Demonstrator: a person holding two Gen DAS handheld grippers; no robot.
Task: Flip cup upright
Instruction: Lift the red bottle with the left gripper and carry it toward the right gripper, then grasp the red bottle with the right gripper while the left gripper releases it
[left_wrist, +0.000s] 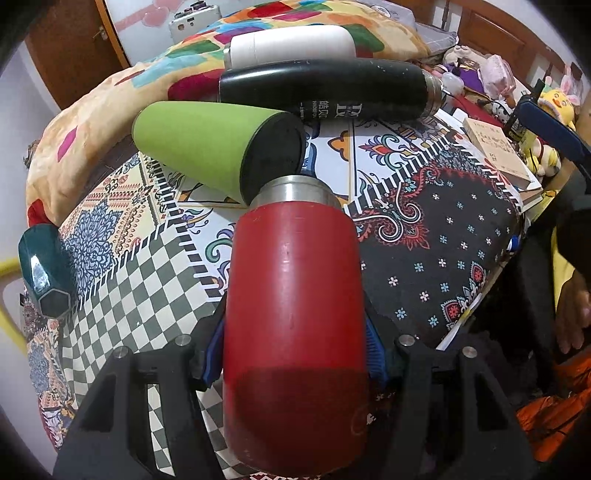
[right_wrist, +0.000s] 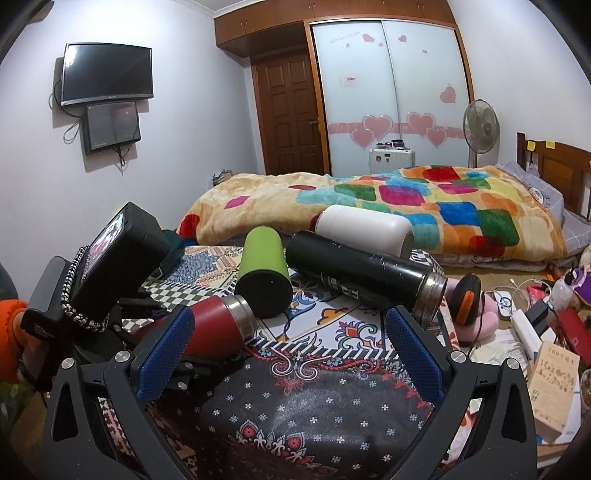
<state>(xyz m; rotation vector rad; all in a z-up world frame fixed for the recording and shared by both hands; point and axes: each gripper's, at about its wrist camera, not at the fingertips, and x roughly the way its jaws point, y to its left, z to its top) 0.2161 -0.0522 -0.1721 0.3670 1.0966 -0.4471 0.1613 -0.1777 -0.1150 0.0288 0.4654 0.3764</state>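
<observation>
- The left gripper (left_wrist: 295, 354) has its fingers pinching the red cup (left_wrist: 295, 314), which lies on its side on the patterned desk (left_wrist: 443, 236), steel mouth toward the far edge.
- The right gripper (right_wrist: 288, 354) hovers with fingers spread, holding nothing.
- Risk: as the cup tips up, its mouth, just beside the green cup (left_wrist: 207, 144), could knock it rolling into the black flask (left_wrist: 332, 92).
- The smooth red wall may slip between the pads.

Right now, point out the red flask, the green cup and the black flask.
red flask (left_wrist: 295, 295): left wrist view, mid body, between the gripper pads.
green cup (left_wrist: 192, 142): left wrist view, its side wall.
black flask (right_wrist: 354, 269): right wrist view, mid body.
</observation>
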